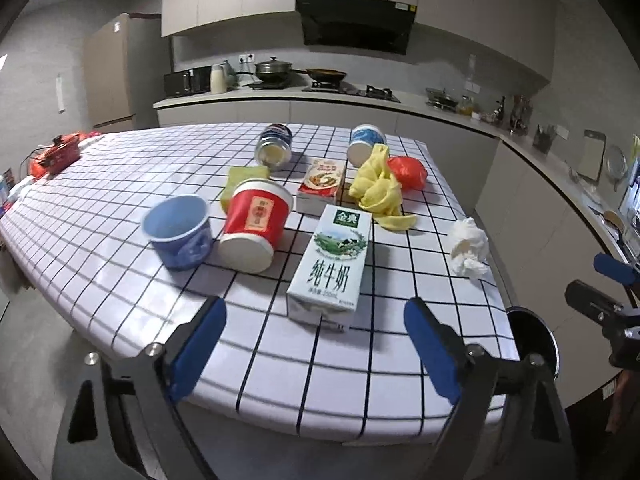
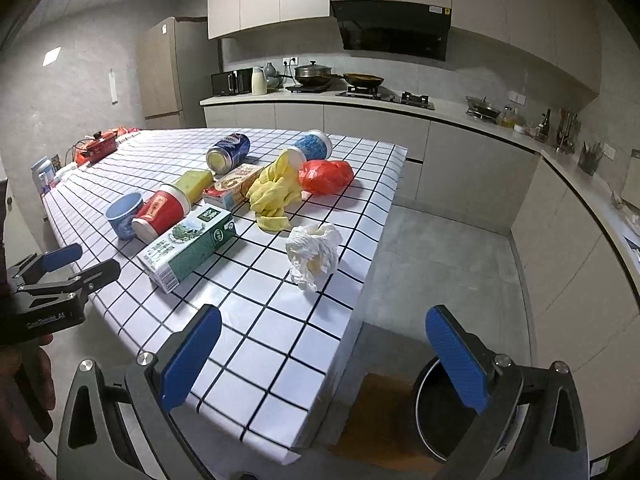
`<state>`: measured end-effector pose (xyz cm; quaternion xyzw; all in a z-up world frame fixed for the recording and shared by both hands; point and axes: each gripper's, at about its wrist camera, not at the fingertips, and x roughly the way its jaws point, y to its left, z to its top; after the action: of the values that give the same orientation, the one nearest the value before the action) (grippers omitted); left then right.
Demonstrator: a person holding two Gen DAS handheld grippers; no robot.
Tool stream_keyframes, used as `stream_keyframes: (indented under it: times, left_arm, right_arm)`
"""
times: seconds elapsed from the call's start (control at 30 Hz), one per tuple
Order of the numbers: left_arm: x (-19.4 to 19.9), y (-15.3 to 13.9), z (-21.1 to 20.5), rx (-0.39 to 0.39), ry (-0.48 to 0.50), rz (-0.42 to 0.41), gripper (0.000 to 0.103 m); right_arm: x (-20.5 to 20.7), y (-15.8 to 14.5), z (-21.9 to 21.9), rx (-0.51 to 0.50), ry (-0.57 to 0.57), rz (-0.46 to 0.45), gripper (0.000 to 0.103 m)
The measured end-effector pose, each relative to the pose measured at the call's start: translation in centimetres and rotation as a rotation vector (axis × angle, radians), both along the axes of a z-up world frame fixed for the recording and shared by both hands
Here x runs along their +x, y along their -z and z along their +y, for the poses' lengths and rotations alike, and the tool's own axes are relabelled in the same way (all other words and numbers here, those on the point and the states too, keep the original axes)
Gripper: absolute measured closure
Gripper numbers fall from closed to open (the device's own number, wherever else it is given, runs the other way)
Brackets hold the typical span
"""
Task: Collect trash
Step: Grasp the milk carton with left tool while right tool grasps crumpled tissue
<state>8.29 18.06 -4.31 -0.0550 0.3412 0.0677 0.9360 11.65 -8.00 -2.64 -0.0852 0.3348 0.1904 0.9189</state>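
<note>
Both grippers hang over the near edge of the checked table (image 1: 120,184), and nothing is picked up yet. The left gripper (image 1: 316,344) has its blue pads spread wide with nothing between them; the milk carton (image 1: 328,264) lies flat just ahead of it. Beyond that, a red cup (image 1: 256,224) on its side touches a blue cup (image 1: 180,232). Further back sit a can (image 1: 274,146), a small box (image 1: 322,184), a yellow cloth (image 1: 380,188) and a red bag (image 1: 408,172). The right gripper (image 2: 324,356) is also spread and empty, straddling the table corner, the crumpled tissue (image 2: 314,252) ahead of it. Down on the floor stands what looks like a dark bin (image 2: 436,412), half hidden behind the right finger
</note>
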Motion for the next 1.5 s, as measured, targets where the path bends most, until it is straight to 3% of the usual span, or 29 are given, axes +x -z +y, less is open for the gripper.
stream_keyframes:
  times: [0.37, 0.47, 0.7, 1.0, 1.1, 1.13, 1.23, 1.5]
  left_arm:
    - [4.5, 2.2, -0.1, 0.013, 0.061, 0.031, 0.021]
    - [5.4, 2.9, -0.3, 0.022, 0.075, 0.045, 0.022]
    - [8.7, 4.6, -0.2, -0.011, 0.081, 0.098, 0.04]
    - [11.3, 4.8, -0.4, -0.014, 0.077, 0.124, 0.042]
    - [11.7, 4.9, -0.5, -0.011, 0.072, 0.142, 0.043]
    - [11.7, 4.9, -0.6, -0.008, 0.071, 0.142, 0.044]
    - [11.4, 4.7, -0.6, -0.005, 0.066, 0.132, 0.046]
    - [9.3, 2.9, -1.1, -0.021, 0.069, 0.089, 0.047]
  right_arm:
    - [4.0, 3.0, 2.5, -0.009, 0.026, 0.059, 0.019]
    - [5.1, 3.8, 3.0, -0.009, 0.034, 0.074, 0.021]
    - [8.1, 5.7, 4.1, -0.012, 0.024, 0.115, 0.026]
    - [11.9, 7.4, 5.2, -0.013, 0.018, 0.153, 0.031]
    - [12.7, 7.8, 5.5, -0.01, 0.01, 0.169, 0.041]
    - [13.0, 8.0, 5.7, -0.009, 0.005, 0.18, 0.053]
    - [13.3, 7.9, 5.5, 0.01, 0.003, 0.188, 0.065]
    - [11.5, 6.2, 3.9, 0.037, -0.003, 0.16, 0.068]
